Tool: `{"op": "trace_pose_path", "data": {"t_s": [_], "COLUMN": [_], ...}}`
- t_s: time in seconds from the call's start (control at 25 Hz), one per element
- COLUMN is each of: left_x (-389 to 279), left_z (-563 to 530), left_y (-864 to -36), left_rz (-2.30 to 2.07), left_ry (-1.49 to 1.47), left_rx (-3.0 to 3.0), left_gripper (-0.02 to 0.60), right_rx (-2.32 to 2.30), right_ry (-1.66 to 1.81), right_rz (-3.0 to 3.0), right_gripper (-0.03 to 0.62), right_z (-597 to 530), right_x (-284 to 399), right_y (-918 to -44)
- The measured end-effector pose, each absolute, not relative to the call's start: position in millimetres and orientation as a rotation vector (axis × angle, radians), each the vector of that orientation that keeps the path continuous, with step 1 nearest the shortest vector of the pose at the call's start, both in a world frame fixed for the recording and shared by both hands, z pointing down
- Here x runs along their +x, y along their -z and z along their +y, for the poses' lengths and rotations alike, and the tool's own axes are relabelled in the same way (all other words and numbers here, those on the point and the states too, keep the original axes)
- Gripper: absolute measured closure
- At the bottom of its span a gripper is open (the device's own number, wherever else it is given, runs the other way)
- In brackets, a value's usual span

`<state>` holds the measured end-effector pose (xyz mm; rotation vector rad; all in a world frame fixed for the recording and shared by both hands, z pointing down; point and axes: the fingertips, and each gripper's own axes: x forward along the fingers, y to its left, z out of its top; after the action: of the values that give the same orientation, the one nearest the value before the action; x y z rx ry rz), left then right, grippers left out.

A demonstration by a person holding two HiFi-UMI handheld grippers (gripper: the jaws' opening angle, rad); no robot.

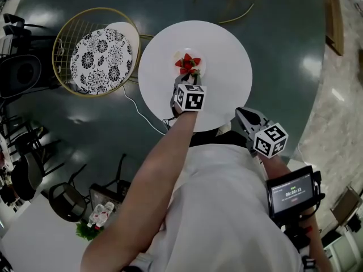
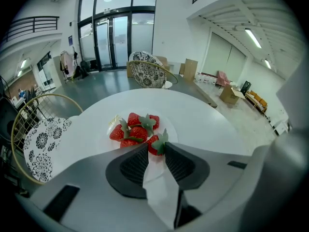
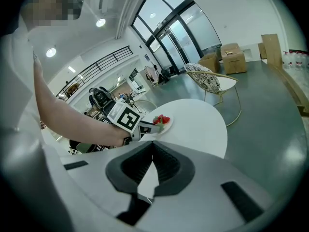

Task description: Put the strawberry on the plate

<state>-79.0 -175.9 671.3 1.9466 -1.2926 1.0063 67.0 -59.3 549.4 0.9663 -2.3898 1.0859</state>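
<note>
Back by the body, the right hand-held gripper (image 3: 152, 143) sits closed and empty, out of the way — the left hand-held gripper (image 2: 157, 144) pinches a red, green-capped strawberry (image 2: 153, 147) at its tips, low over the small pale round plate (image 2: 175, 133) on the round white desk (image 2: 207, 124), seemingly for release.

Free tabletop (image 1: 229, 67) rt of plate (image 1: 177, 55)

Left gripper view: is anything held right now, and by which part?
Yes. The left hand-held gripper pinches one strawberry by its red sides, between its jaw tips, with the leafy cap left free.
</note>
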Motion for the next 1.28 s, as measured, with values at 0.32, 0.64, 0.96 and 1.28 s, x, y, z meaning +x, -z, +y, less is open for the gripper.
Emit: {"op": "trace_pose_path", "data": {"t_s": [0.32, 0.64, 0.96, 1.28], "left_x": [-80.7, -93.1, -102.2, -110.1], "left_z": [-174.9, -171.9, -158.7, -131.0], "left_y": [-667.3, -656.8, -643.2, -624.4], "left_rz": [-1.269, -1.273, -1.276, -1.325], "left_ry": [-0.982, -0.966, -0.917, -0.833], "left_rx": [1.978, 1.995, 2.034, 2.065], "left_gripper": [0.469, 0.469, 0.471, 0.556], "right_rx": [0.973, 0.976, 0.952, 0.909], "right_ry": [-1.085, -1.07, -1.077, -1.085], "right_rz": [-2.405, -2.44, -2.474, -2.505], "right_gripper": [0.588, 0.588, 0.588, 0.588], "right_z": [-63.2, -74.8, -72.3, -72.1], "right_x": [66.3, 62.3, 56.5, 54.1], "right_y": [-549.2, -544.6, -551.0, -551.3]}}
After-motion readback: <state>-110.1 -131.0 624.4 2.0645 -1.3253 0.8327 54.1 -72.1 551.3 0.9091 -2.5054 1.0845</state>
